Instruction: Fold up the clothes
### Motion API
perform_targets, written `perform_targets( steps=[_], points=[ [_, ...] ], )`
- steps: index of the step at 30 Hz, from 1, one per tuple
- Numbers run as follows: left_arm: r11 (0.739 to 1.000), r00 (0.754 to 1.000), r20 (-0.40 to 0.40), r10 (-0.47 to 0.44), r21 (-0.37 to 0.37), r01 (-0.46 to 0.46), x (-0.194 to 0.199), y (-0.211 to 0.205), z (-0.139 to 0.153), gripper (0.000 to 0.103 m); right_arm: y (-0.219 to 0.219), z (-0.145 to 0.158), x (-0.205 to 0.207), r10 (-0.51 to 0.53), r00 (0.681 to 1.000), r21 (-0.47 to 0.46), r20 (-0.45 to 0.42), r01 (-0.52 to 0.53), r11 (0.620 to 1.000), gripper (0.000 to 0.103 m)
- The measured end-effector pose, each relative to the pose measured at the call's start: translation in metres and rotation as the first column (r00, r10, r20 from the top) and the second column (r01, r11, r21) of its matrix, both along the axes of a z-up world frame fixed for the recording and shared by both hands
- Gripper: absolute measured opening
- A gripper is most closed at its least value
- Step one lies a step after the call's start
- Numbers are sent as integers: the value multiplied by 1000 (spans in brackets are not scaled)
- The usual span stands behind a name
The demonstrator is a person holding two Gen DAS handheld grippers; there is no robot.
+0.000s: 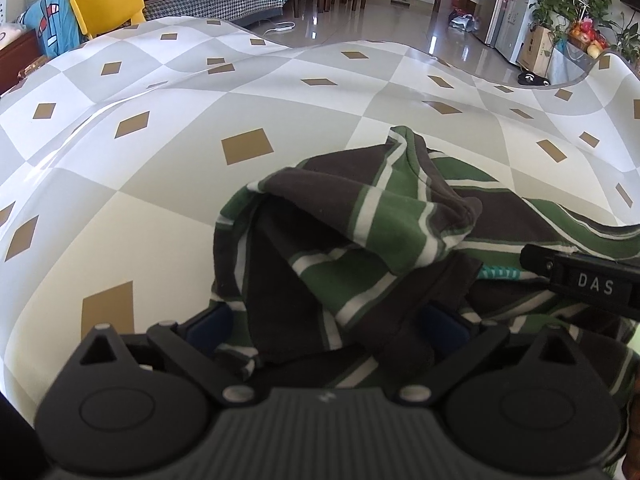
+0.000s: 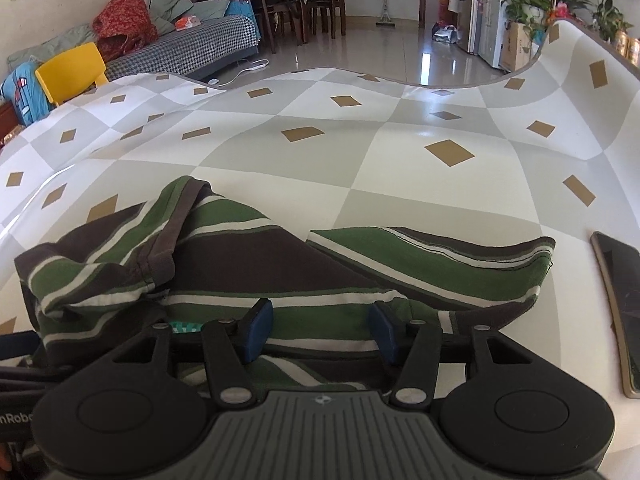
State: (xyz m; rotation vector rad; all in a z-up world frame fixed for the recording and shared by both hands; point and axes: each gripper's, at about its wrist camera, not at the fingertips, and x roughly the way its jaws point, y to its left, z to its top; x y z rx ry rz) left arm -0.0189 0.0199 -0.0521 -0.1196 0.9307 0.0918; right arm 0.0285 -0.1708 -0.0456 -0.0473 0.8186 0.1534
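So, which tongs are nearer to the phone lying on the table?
Right. The right tongs sit just left of the phone; the left tongs are farther left, over the shirt.

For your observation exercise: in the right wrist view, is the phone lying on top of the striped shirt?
No: the phone lies on the bare tablecloth, apart from the striped shirt.

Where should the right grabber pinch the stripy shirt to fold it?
Probably the near hem of the striped shirt, from the near side, low along the table. That edge lies flat between the right gripper and its open jaws; farther parts are bunched.
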Motion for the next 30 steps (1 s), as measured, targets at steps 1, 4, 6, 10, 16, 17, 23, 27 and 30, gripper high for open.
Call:
perform_targets(
  steps=[1,4,6,10,16,17,23,27,30],
  points=[
    [1000,1000,0,2,0,-2,1,0,0,103,0,0,0,-4,1000,-10,3,4,1000,51],
    [1000,1000,-4,6,0,-6,6,0,0,103,-3,-1,1,-24,1000,-19,4,24,1000,51],
    [1000,1000,-7,7,2,-7,10,0,-1,103,-6,-1,2,-46,999,-25,5,46,999,51],
    [1000,1000,-19,12,12,-12,21,-2,-2,103,-13,0,4,-102,995,-34,3,102,994,50],
    [999,1000,-26,-7,35,8,38,-9,-5,103,-27,2,3,-182,983,-28,-9,182,983,49],
    [999,1000,-28,-8,43,9,41,-10,-5,103,-28,3,2,-185,983,-22,-14,185,982,48],
    [999,999,-44,-4,48,6,56,-11,-7,103,-36,6,-5,-202,978,12,-42,203,979,47],
    [999,998,-64,-4,46,7,63,-11,-7,103,-41,7,-9,-213,975,35,-62,215,976,47],
    [998,996,-93,-8,55,13,67,-12,-5,103,-45,9,-12,-218,973,53,-79,223,973,48]
  ],
)
